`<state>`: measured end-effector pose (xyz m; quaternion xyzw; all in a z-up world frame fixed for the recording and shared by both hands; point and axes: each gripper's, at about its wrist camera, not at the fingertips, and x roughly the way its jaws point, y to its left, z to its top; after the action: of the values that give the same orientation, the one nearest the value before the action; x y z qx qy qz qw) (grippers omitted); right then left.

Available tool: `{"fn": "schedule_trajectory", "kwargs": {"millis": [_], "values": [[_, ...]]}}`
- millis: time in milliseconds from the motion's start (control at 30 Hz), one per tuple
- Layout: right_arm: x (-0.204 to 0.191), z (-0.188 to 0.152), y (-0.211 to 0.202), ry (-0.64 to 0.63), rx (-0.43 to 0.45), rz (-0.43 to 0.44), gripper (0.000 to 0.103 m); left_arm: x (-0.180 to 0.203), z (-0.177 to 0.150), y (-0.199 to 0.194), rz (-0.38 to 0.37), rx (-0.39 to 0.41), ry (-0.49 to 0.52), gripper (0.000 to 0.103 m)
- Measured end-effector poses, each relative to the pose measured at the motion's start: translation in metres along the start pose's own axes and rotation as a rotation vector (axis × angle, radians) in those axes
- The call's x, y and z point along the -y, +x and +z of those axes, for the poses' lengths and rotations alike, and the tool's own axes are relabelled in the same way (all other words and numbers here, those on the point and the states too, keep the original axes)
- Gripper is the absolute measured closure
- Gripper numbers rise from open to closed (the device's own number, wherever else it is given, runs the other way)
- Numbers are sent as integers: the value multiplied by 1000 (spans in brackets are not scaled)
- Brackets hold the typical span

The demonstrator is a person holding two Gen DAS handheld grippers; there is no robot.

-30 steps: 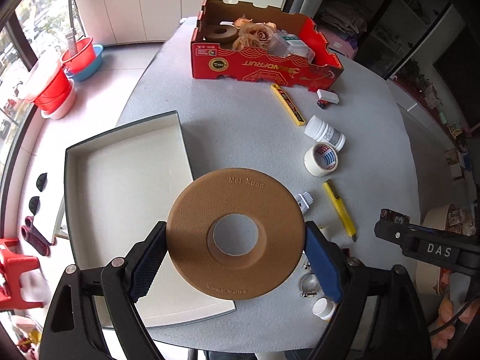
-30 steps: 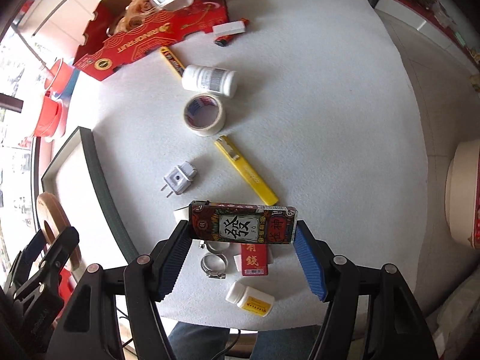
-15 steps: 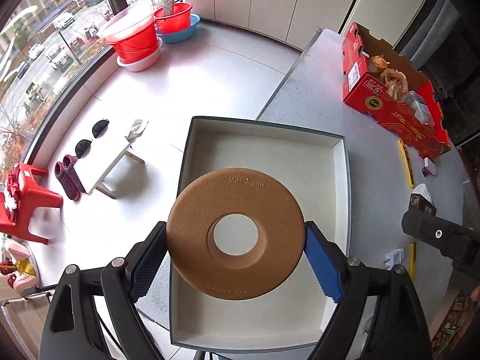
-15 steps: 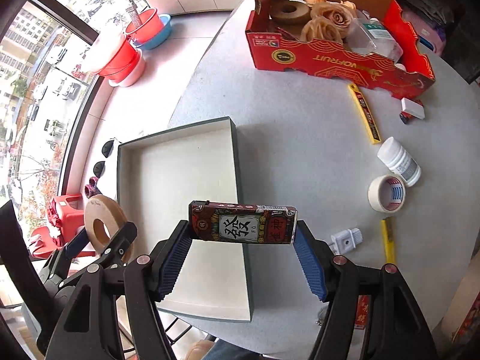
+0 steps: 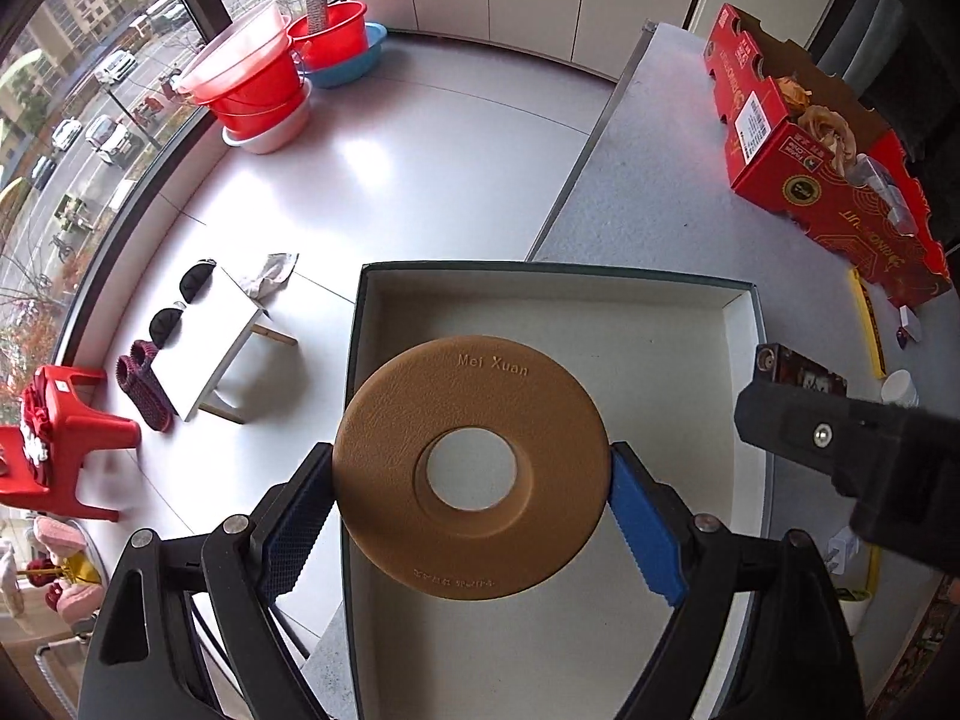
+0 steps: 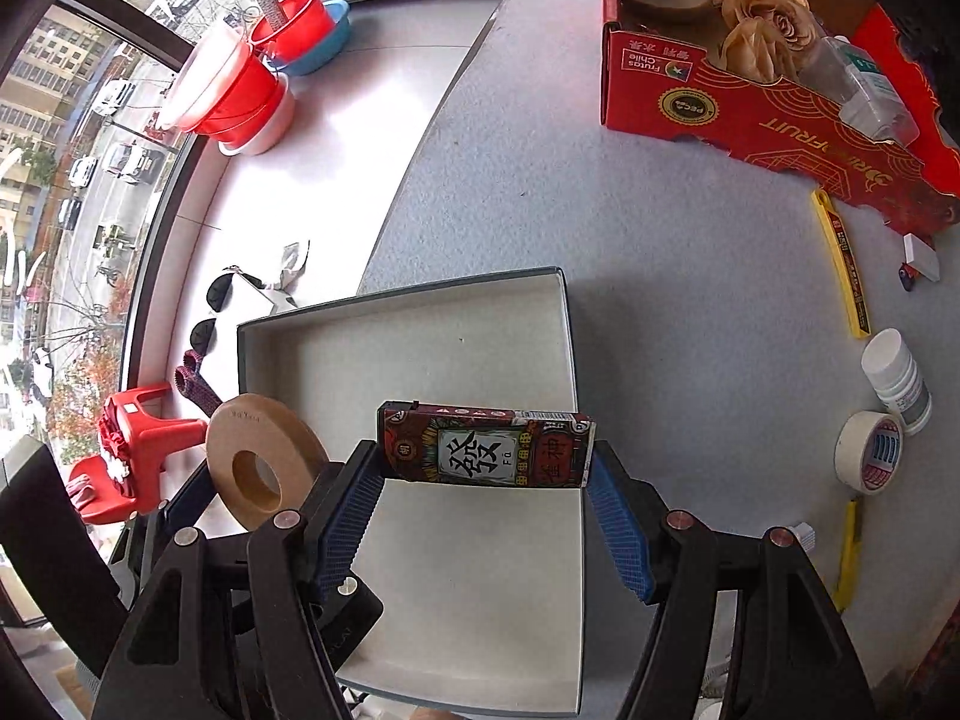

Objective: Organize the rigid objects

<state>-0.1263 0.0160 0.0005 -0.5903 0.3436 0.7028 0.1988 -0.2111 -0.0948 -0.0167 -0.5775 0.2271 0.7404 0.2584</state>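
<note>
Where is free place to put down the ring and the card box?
The tray floor is bare wall to wall. The table is bare between tray and red carton. Crowded at right: knife, bottle, tape.

A tan ring with a matt, finely grained, leather-like skin and raised lettering sits between black plastic fingers faced with ribbed blue rubbery pads and fixed with small shiny metal screws. A glossy printed card box sits between matching pads, above a tray of matt off-white card with a dark outer skin. The table looks like rough, speckled grey felt, and on it stand a red printed cardboard crate, a smooth white plastic bottle and a roll of paper tape.
</note>
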Motion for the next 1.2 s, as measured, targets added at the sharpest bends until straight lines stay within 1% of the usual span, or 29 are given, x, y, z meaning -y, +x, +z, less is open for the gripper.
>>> {"fn": "schedule_trajectory", "kwargs": {"millis": [167, 800, 833, 867, 900, 933, 967, 1100, 1200], "values": [[-3, 4, 8, -6, -13, -2, 33, 1, 1, 8, 5, -14, 11, 14], [-9, 14, 33, -27, -68, -15, 32, 3, 6, 21, -24, -52, 35, 13], [-9, 14, 35, -26, -77, -7, 32, 3, 5, 20, -22, -50, 38, 12], [-8, 14, 36, -24, -89, 1, 21, 3, 5, 20, -20, -48, 40, 12], [-7, 14, 36, -21, -96, 5, 13, 2, 4, 19, -23, -45, 38, 11], [-6, 14, 35, -16, -93, 0, 4, 0, 3, 18, -34, -46, 27, 6], [-5, 13, 33, -13, -83, -2, 2, -2, 2, 18, -43, -54, 17, 0], [0, 12, 21, -16, -55, 6, 2, -4, 2, 12, -38, -43, 15, 0], [12, 8, 11, 7, -37, 4, 2, -3, 0, 5, -37, -40, 14, 0]]}}
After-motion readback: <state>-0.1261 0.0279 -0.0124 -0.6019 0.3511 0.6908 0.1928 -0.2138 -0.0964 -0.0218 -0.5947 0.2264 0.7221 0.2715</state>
